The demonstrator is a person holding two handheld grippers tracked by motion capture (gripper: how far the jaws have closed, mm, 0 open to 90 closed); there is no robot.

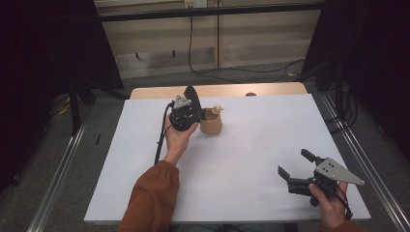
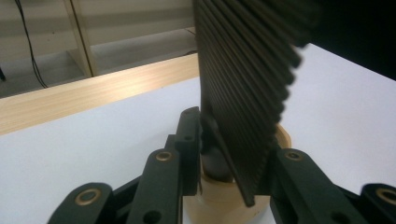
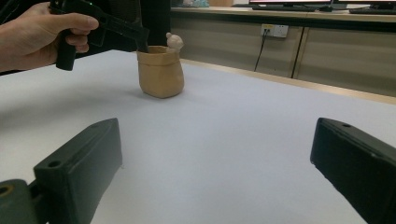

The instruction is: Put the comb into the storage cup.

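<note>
A tan, bag-shaped pot [image 1: 212,124] stands on the white table top [image 1: 251,159], left of its middle and towards the back. A small pale knob [image 1: 218,108] sticks up at its rim. My left gripper [image 1: 198,114] is right at the pot's left side, shut on a flat black ribbed piece [image 1: 192,94] that stands upright. In the left gripper view the ribbed piece [image 2: 243,84] rises between the jaws, its lower end over the pot's mouth [image 2: 219,200]. My right gripper [image 1: 294,166] rests open near the front right; from there the pot [image 3: 160,72] is far ahead.
A wooden strip [image 1: 217,90] runs along the table's far edge. Metal rails [image 1: 63,164] flank the table on both sides. A cable [image 1: 232,71] lies on the floor behind. Dark curtains hang at left and right.
</note>
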